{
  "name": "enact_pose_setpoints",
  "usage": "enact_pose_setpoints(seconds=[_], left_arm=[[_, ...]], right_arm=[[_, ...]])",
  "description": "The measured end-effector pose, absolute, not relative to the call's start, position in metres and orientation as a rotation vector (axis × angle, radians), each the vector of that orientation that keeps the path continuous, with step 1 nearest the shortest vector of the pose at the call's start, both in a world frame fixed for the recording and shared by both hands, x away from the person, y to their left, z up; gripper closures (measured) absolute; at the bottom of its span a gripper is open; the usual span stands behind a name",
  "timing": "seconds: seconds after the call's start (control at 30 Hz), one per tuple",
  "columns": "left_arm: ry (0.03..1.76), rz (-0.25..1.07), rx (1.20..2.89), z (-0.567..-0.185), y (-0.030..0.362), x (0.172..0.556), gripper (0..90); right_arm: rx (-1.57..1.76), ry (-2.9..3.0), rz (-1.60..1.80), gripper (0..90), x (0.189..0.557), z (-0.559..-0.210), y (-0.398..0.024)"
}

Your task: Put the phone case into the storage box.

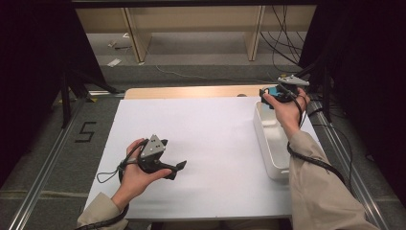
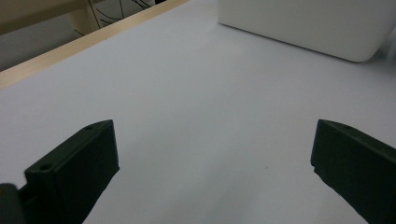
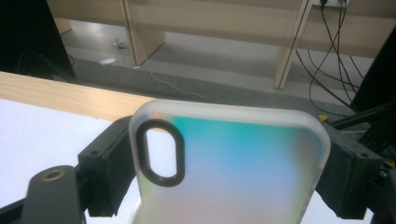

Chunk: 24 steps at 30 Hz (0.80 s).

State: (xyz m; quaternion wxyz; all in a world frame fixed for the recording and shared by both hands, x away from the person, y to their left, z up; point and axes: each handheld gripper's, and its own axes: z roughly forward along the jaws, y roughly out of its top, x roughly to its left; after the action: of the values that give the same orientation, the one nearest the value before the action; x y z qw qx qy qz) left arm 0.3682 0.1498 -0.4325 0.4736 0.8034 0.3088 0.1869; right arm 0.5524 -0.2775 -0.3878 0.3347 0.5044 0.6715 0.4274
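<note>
White bin [image 1: 272, 143] under right gripper [image 1: 273, 95] | fingers grasp phone case [image 3: 229, 163] | left gripper [image 1: 174, 168] fingers released

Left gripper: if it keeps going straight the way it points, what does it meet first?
Likely the white bin. The left gripper has open, empty jaws, with bare white table ahead until the bin's side; depth is hard to judge.

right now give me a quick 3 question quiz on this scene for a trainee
1. True or false: the right gripper holds a phone case.
2. What lies between the left gripper's jaws? A) a cup B) nothing C) a cable
3. Which object stands at the right edge of the white table sheet?

Key: 1 true. 2 B, its jaws stand open over the bare sheet. 3 the white bin.
</note>
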Motion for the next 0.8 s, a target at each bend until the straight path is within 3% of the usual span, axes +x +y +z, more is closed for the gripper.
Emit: enact_pose_setpoints(seconds=[0.8], left_arm=[[0.752, 0.454, 1.963, -0.4321, 0.1492, 0.3678, 0.4]], right_arm=[[1.346, 1.760, 1.074, 18.3, 0.5597, -0.3958, -0.2746]])
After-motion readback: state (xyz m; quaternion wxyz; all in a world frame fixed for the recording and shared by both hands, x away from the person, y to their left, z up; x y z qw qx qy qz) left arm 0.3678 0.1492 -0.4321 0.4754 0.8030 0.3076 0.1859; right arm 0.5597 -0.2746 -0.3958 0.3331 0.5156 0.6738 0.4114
